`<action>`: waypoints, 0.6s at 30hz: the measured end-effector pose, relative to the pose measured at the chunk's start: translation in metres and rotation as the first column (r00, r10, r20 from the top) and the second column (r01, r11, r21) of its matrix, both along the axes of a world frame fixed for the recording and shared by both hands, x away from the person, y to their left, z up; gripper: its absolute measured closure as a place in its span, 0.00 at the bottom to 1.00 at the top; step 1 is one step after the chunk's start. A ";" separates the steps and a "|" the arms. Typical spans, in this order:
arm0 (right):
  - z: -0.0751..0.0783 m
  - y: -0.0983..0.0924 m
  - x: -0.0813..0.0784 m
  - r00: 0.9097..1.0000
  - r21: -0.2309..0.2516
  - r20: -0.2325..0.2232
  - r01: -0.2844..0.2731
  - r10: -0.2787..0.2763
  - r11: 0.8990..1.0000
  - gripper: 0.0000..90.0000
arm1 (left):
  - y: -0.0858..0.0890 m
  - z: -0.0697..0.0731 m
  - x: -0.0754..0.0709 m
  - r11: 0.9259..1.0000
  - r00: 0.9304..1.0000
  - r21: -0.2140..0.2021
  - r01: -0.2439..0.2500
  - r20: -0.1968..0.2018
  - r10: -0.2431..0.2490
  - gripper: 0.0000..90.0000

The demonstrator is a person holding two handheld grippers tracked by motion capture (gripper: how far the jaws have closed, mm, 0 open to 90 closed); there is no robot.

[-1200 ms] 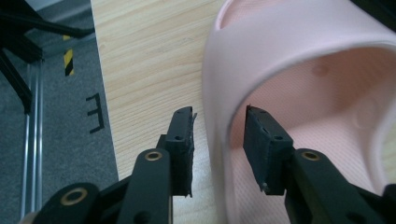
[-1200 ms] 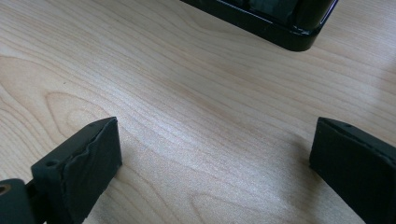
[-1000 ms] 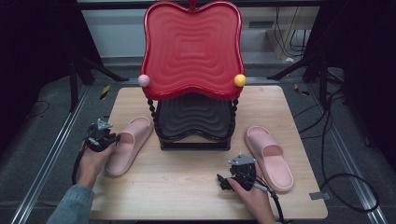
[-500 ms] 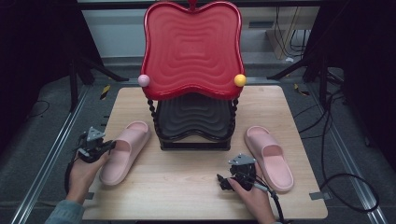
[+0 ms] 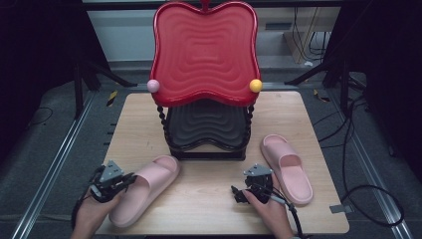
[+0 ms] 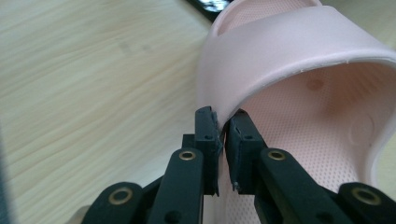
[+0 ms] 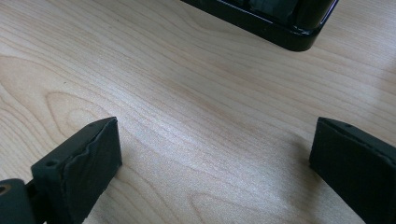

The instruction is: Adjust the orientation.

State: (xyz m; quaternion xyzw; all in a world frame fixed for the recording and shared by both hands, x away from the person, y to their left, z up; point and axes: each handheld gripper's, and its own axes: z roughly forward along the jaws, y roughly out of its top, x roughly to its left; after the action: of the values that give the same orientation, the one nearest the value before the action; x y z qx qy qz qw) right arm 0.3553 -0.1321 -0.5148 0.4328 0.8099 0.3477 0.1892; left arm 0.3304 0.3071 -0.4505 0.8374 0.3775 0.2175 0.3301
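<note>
- At the near left corner of the wooden bench [image 5: 209, 209], the left gripper [image 5: 130, 178] is clamped on the left pink slipper [image 5: 144, 190]; its jaws have just been closing.
- Left gripper view: the two black jaws pinch the edge of the slipper's strap [image 6: 299, 60], one pad outside and one inside; the dotted footbed [image 6: 322, 140] lies to the right of the jaws.
- High view: the left pink slipper lies at a slant, toe toward the stand, heel toward the near bench edge. It now sits nearer the front edge than one second ago, when it lay beside the stand's left side.
- The left hand [image 5: 94, 214] holds the gripper body from below the bench's near edge.
- Right gripper [image 5: 234, 191]: jaws stand wide apart, nothing between them, resting low over bare wood near the front centre. Right gripper view shows wood grain between the pads and the stand's black base [image 7: 275, 28] ahead.
- Right pink slipper [image 5: 287, 167] lies flat just right of the right gripper, apart from it, toe pointing away from the person.
- Two-tier stand at bench centre: red wavy tray [image 5: 205, 50] on top, black tray [image 5: 206, 127] below, with a pink ball [image 5: 153, 85] and a yellow ball [image 5: 256, 85] at the red tray's corners.
</note>
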 end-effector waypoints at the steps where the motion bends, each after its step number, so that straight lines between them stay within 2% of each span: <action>1: 0.000 0.000 0.000 1.000 0.000 0.000 0.000 0.000 1.000 0.03 | -0.009 -0.003 0.001 1.000 1.000 -0.002 0.018 -0.007 -0.018 0.92; 7: 0.000 0.000 0.000 1.000 0.000 0.000 -0.001 0.001 1.000 0.03 | -0.028 -0.007 0.007 0.999 0.999 0.009 0.051 -0.012 -0.051 0.92; 10: 0.000 0.000 0.000 1.000 0.000 0.000 -0.001 0.001 1.000 0.03 | -0.030 -0.009 0.008 0.999 0.999 0.013 0.046 -0.015 -0.046 0.90; 11: 0.000 0.000 0.000 1.000 0.000 0.000 -0.001 0.001 1.000 0.03 | -0.030 -0.010 0.008 0.999 0.999 0.003 0.039 -0.013 -0.039 0.86; 12: 0.000 0.000 0.000 1.000 0.000 0.000 -0.001 0.001 1.000 0.03 | -0.030 -0.009 0.007 0.999 0.999 -0.003 0.034 -0.012 -0.034 0.86; 13: 0.000 0.000 0.000 1.000 0.000 0.001 -0.002 0.002 1.000 0.03 | -0.028 -0.004 0.000 1.000 1.000 -0.016 0.015 0.006 -0.015 0.78; 15: 0.000 0.000 0.000 1.000 0.000 0.000 -0.002 0.002 1.000 0.03 | -0.027 -0.001 -0.004 1.000 1.000 -0.029 0.004 0.017 -0.003 0.71; 16: 0.000 0.000 0.000 1.000 0.000 0.001 -0.002 0.002 1.000 0.03 | -0.025 0.005 -0.013 0.999 1.000 -0.048 0.003 0.026 -0.001 0.71; 18: 0.000 0.000 0.000 1.000 0.000 0.000 -0.002 0.002 1.000 0.03 | -0.025 0.007 -0.017 0.998 1.000 -0.063 0.007 0.024 -0.005 0.69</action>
State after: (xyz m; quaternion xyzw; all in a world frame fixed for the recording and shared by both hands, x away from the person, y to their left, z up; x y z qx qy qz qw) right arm 0.3552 -0.1322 -0.5148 0.4321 0.8102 0.3481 0.1889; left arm 0.3131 0.2816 -0.4433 0.8251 0.3775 0.2146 0.3615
